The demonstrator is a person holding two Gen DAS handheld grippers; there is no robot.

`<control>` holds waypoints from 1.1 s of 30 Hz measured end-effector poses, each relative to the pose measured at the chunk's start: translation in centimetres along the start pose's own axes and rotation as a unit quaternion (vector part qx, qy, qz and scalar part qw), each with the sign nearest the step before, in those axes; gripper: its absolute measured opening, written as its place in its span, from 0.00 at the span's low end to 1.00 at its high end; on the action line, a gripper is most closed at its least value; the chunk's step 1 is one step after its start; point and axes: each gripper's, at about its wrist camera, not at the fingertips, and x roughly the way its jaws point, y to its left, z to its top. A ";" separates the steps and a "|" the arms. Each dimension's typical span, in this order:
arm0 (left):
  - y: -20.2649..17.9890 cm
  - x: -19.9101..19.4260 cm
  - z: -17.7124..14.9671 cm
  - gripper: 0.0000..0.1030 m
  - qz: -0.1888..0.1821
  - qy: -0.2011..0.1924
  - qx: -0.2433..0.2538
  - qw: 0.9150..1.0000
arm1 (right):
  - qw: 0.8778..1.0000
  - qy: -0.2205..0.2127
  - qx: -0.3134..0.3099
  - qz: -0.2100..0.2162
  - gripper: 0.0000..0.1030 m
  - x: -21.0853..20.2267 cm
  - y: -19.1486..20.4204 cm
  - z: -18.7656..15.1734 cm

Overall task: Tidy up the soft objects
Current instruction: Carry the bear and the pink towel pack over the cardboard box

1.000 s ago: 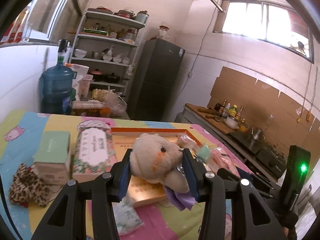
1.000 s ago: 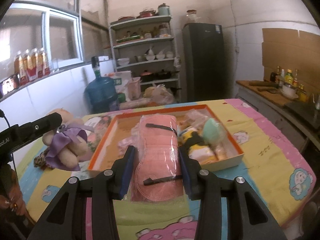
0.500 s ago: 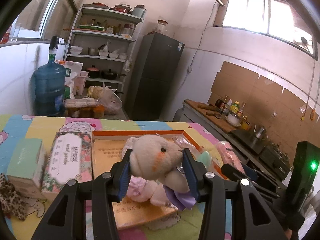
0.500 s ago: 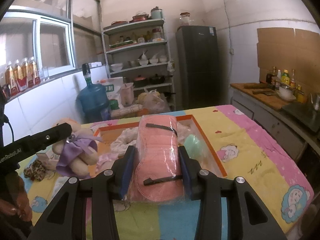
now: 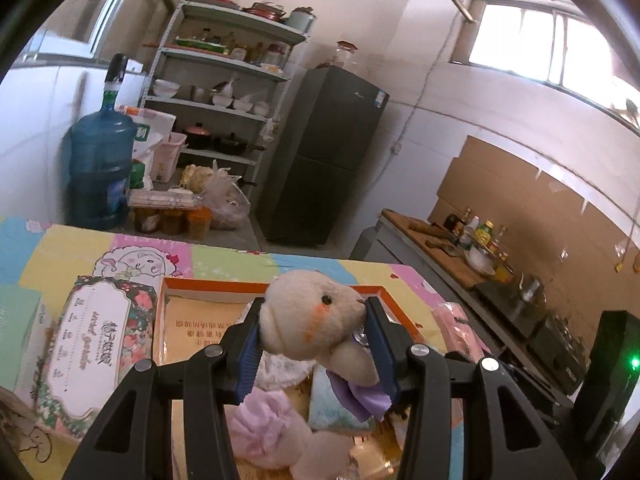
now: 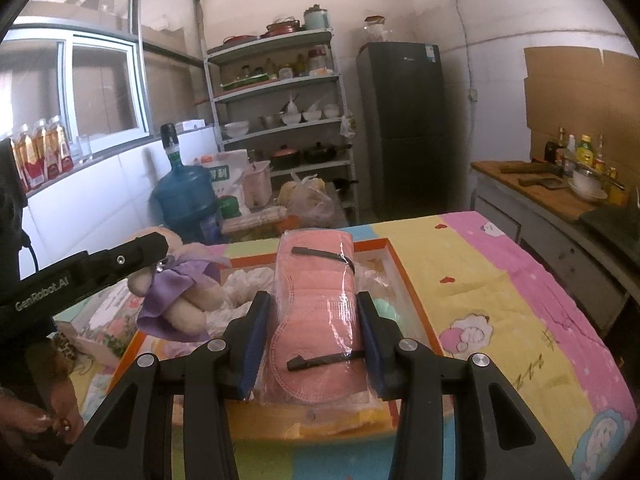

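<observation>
Both grippers loaded. Left gripper [image 5: 314, 346] pinches the bear [image 5: 316, 330] by the head, over the tray [image 5: 216, 286], tissue box [image 5: 94, 344] at 9 o'clock. Right gripper [image 6: 316, 342] clamps the mask pack [image 6: 316, 312] over the tray's near half. Lower each until it touches before releasing; keep them apart.

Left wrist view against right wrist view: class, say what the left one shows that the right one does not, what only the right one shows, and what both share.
Only the left wrist view shows the plush bear's face, clamped at the head in the left gripper, and the top of the floral tissue box.

Only the right wrist view shows the right gripper shut on the wrapped pink face masks, and the bottles on the window ledge.

Both show the bear, the orange-rimmed tray, the blue water jug, the shelves and the dark fridge.
</observation>
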 end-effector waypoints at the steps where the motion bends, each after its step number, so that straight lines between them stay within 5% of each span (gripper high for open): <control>1: 0.2 0.3 0.1 0.47 0.001 0.000 -0.005 1.000 | 1.000 0.000 0.001 0.002 0.43 0.3 0.0 0.1; 33: 4.6 6.8 -2.0 0.49 0.041 0.107 -0.076 0.991 | 0.995 0.095 0.018 0.032 0.43 8.7 -0.5 -0.1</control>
